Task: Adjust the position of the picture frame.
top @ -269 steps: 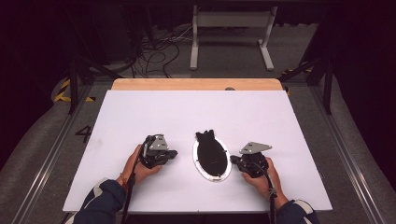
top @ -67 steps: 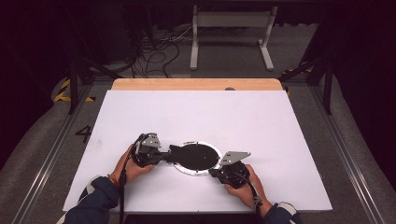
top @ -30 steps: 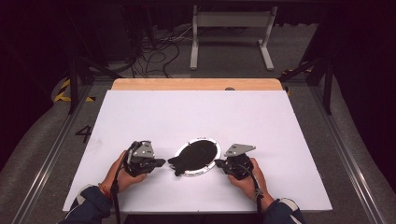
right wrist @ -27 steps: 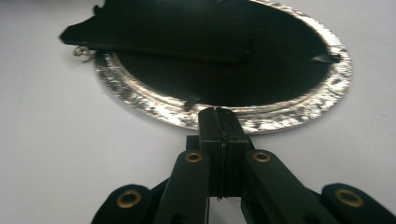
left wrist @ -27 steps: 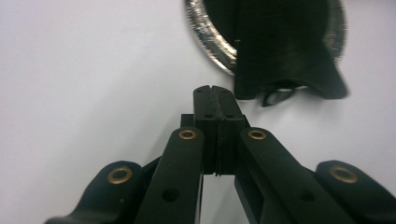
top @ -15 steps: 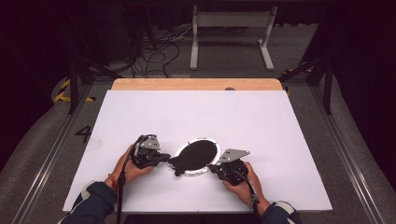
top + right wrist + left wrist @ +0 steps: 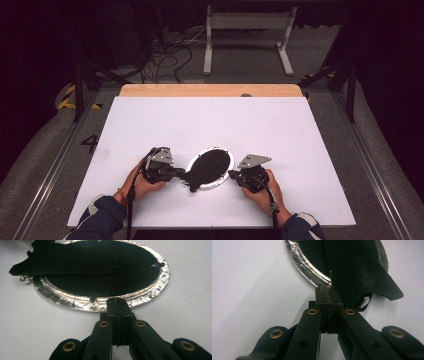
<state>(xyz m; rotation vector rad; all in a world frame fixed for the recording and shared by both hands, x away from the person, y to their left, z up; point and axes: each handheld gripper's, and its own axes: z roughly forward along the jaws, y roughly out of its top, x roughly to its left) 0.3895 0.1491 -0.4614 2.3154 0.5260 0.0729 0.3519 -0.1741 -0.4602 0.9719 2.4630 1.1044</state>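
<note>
Nearest, my forearms: both sleeves enter from the bottom edge of the high view, one hand on each gripper.
Left gripper point(image 7: 176, 172): I see its jaws pressed together at the oval dish's near-left rim, tip just beside the black fabric's tail.
Right gripper point(image 7: 233, 174): jaws together too, tip at the dish's right rim; whether it pinches anything I cannot tell.
Silver oval dish point(image 7: 196, 160): lies flat on the white table point(image 7: 280, 135), between my two grippers.
Black fabric piece point(image 7: 207, 167): covers the dish's middle and overhangs its left end.
Farther off: a wooden strip point(image 7: 210, 90) edges the table; beyond it, cables point(image 7: 165, 55) on the floor and a grey stand point(image 7: 247, 30).
</note>
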